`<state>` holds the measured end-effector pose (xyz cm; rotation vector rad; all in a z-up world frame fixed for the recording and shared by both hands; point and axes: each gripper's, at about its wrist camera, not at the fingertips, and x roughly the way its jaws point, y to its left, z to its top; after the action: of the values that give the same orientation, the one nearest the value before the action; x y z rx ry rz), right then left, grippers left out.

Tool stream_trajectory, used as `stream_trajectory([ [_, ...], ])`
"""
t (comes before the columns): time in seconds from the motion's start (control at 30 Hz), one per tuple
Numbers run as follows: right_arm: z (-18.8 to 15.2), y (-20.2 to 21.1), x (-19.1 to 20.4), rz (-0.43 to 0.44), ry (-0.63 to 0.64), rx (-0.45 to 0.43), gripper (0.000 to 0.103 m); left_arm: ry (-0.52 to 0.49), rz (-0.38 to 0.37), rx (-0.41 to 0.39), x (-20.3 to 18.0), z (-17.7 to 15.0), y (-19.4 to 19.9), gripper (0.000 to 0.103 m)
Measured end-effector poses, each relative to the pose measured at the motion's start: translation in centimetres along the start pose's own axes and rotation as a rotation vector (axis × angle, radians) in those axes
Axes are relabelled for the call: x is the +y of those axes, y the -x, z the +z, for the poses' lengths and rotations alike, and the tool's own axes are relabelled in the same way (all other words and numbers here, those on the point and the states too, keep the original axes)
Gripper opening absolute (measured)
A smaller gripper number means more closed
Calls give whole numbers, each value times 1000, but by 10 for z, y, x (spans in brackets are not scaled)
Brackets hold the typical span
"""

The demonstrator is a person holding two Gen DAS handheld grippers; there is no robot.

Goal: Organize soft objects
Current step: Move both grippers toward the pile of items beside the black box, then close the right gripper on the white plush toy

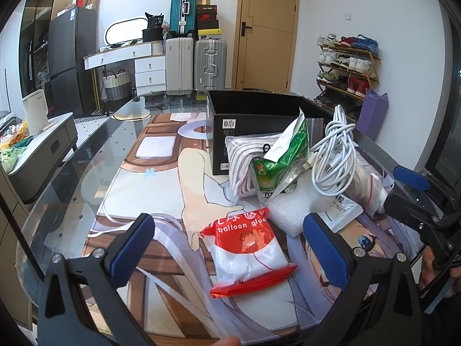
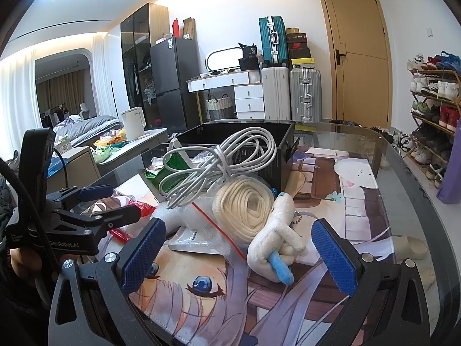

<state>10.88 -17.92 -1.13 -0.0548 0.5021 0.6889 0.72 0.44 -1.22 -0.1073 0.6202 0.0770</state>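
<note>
A red and white balloon glue packet (image 1: 247,249) lies on the printed mat between the fingers of my left gripper (image 1: 230,246), which is open and empty. My right gripper (image 2: 239,256) is open around a white plush toy (image 2: 276,242) with blue tips, not touching it. Behind the plush lie a bagged cream rope coil (image 2: 245,210), a white cable bundle (image 2: 219,161) (image 1: 331,150), a green packet (image 1: 285,155), white foam (image 1: 291,207) and a striped cloth in a bag (image 1: 245,161). An open black box (image 1: 253,121) (image 2: 245,141) stands behind the pile.
The printed mat (image 1: 161,178) covers a glass table (image 2: 403,173). The other gripper shows at the right edge of the left wrist view (image 1: 415,199) and at the left in the right wrist view (image 2: 95,210). Suitcases, drawers, a shoe rack and a door stand beyond the table.
</note>
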Motion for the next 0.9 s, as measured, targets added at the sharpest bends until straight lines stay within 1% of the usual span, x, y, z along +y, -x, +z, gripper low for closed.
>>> stream_trajectory([
  [0.13, 0, 0, -2, -7, -11, 1, 103, -3, 6, 7, 0, -1, -2, 103],
  [0.47, 2, -9, -26, -16, -149, 61, 103, 2, 3, 25, 2, -2, -5, 103],
  [0.6, 2, -13, -31, -47, -162, 77, 103, 0, 4, 26, 2, -2, -6, 103],
  [0.77, 2, -13, -39, -90, -174, 71, 103, 0, 3, 26, 2, -2, -6, 103],
  [0.9, 2, -19, -46, -146, -187, 108, 103, -4, 4, 29, 2, -2, -7, 103],
])
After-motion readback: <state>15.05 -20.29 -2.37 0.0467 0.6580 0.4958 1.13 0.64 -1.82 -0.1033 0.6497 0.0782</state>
